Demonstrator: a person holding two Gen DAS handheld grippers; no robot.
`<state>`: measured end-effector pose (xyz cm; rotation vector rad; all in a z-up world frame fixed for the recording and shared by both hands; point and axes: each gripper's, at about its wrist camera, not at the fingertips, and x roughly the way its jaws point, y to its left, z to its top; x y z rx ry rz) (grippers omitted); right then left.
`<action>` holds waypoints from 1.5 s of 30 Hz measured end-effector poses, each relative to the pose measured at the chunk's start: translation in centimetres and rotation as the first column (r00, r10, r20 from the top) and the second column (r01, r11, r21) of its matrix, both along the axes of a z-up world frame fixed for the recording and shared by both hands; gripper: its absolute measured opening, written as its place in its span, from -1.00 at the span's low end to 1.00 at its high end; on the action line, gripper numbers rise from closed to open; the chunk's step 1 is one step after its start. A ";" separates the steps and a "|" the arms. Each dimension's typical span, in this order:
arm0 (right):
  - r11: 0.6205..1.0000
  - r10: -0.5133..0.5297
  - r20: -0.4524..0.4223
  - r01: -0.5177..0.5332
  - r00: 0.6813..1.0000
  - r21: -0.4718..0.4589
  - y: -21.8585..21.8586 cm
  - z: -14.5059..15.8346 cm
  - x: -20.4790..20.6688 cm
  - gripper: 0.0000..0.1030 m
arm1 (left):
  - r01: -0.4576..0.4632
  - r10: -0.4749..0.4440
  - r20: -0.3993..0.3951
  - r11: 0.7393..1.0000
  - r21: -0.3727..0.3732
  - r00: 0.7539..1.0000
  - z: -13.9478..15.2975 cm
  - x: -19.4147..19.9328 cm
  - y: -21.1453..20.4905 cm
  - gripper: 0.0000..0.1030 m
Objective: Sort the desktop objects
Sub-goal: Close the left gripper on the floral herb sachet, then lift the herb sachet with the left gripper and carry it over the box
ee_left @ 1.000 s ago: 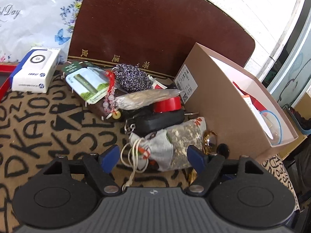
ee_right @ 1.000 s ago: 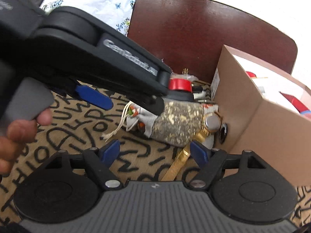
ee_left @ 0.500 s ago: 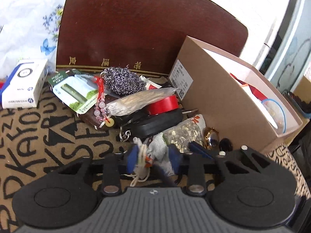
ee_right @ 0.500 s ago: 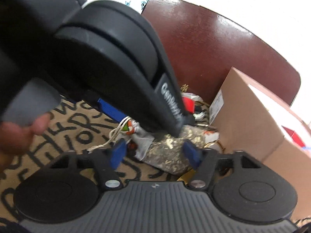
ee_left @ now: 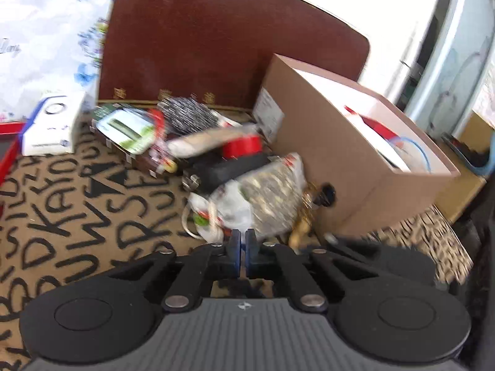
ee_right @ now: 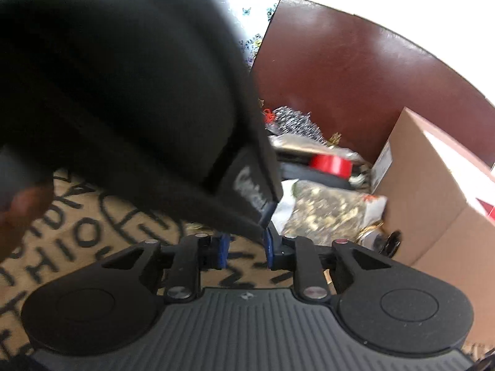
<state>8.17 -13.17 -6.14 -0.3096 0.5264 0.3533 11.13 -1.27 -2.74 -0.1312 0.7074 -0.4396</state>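
A drawstring pouch of white cloth with a speckled side lies at the near edge of a pile, blurred by motion. My left gripper is shut, and its blue pads pinch the cloth at the pouch's corded neck. In the right wrist view the left gripper fills the upper left, its tip against the pouch. My right gripper sits low and just behind that tip. Its jaws are closing with a narrow gap left, and only carpet shows between them.
A cardboard box holding red and white items stands right of the pile. Behind it is a dark brown board. The pile holds a green packet, a steel scourer, red tape, a black case and a gold watch. A white box sits left on the lettered mat. A hand grips the left tool.
Both grippers' jaws have come in from wide. The left ones closed on the pouch's neck and the gripper has shifted, blurring the pile. The left gripper now covers more of the right wrist view.
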 end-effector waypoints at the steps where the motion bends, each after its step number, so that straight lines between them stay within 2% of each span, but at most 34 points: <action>1: 1.000 -0.012 -0.022 0.012 1.000 0.024 -0.4 0.1 0.1 -0.36 | -0.015 0.015 0.007 1.000 -0.010 1.000 0.2 0.4 0.3 -0.82; 2: 0.998 -0.026 -0.034 0.028 0.999 0.048 -0.8 0.2 0.2 -0.04 | -0.028 0.028 0.014 0.999 -0.019 1.000 0.4 0.8 0.5 -0.69; 3: 0.996 -0.046 -0.045 0.050 0.998 0.080 -1.3 0.3 0.3 0.09 | -0.036 0.036 0.018 0.999 -0.020 0.999 0.6 1.3 0.6 -0.33; 4: 0.992 -0.062 -0.066 0.069 0.996 0.110 -1.8 0.3 0.6 0.09 | -0.035 0.035 0.025 0.999 -0.016 0.999 0.6 1.8 0.5 -0.14; 9: 0.947 -0.132 -0.195 0.182 0.972 0.265 -4.4 0.0 2.9 0.14 | 0.051 -0.051 0.020 0.999 0.021 0.998 0.7 3.9 -1.0 -0.07; 11: 0.926 -0.163 -0.223 0.227 0.961 0.301 -4.3 -0.3 1.6 0.16 | 0.079 -0.080 0.011 0.996 0.047 0.997 0.3 4.5 -1.9 -0.02; 15: 0.886 -0.207 -0.238 0.285 0.949 0.366 -3.8 -1.0 1.6 0.22 | 0.111 -0.110 -0.018 0.989 0.092 0.994 -0.7 5.9 -3.0 0.22; 19: 0.874 -0.260 -0.203 0.319 0.944 0.366 -3.2 -1.7 2.0 0.25 | 0.143 -0.139 -0.045 0.985 0.092 0.989 -1.1 7.2 -2.8 0.38; 21: 0.872 -0.266 -0.196 0.322 0.944 0.369 -3.0 -1.9 2.3 0.30 | 0.143 -0.140 -0.071 0.988 0.054 0.988 -1.4 7.7 -2.4 0.31; 22: 0.871 -0.264 -0.195 0.320 0.945 0.372 -3.0 -1.9 2.3 0.32 | 0.145 -0.143 -0.084 0.989 0.028 0.986 -1.5 7.8 -2.2 0.17; 23: 0.870 -0.261 -0.194 0.318 0.946 0.377 -3.0 -2.0 2.3 0.33 | 0.146 -0.144 -0.088 0.989 0.016 0.986 -1.5 7.6 -2.2 0.14; 25: 0.867 -0.255 -0.188 0.311 0.948 0.389 -3.1 -2.0 2.1 0.33 | 0.160 -0.156 -0.064 0.986 0.054 0.986 -1.2 6.8 -2.8 -0.02; 27: 0.855 -0.267 -0.185 0.321 0.946 0.408 -3.4 -1.9 1.9 0.11 | 0.182 -0.180 -0.027 0.977 0.114 0.983 -1.0 5.8 -3.6 -0.07; 30: 0.830 -0.257 -0.207 0.325 0.944 0.453 -4.4 -2.0 1.6 0.06 | 0.188 -0.191 0.004 0.970 0.154 0.982 -1.0 4.5 -4.0 -0.11; 34: 0.850 -0.233 -0.194 0.297 0.953 0.436 -4.4 -1.7 0.5 0.02 | 0.162 -0.165 0.004 0.975 0.154 0.986 -0.6 3.2 -3.8 -0.12; 38: 0.868 -0.169 -0.192 0.239 0.967 0.436 -4.5 -1.2 -1.4 0.01 | 0.134 -0.140 0.027 0.977 0.167 0.990 -0.3 0.2 -3.3 -0.12; 41: 0.891 -0.100 -0.196 0.175 0.976 0.420 -4.5 -1.0 -3.7 0.01 | 0.098 -0.099 0.002 0.983 0.155 0.995 -0.4 -2.0 -2.5 -0.12; 42: 0.896 -0.077 -0.202 0.156 0.976 0.416 -5.2 -0.4 -5.4 0.01 | 0.084 -0.084 -0.008 0.985 0.152 0.996 -0.5 -2.8 -2.3 -0.12; 45: 0.912 -0.010 -0.213 0.096 0.977 0.400 -4.9 0.9 -7.2 0.01 | 0.050 -0.046 -0.029 0.991 0.125 0.999 -0.7 -5.2 -1.5 -0.13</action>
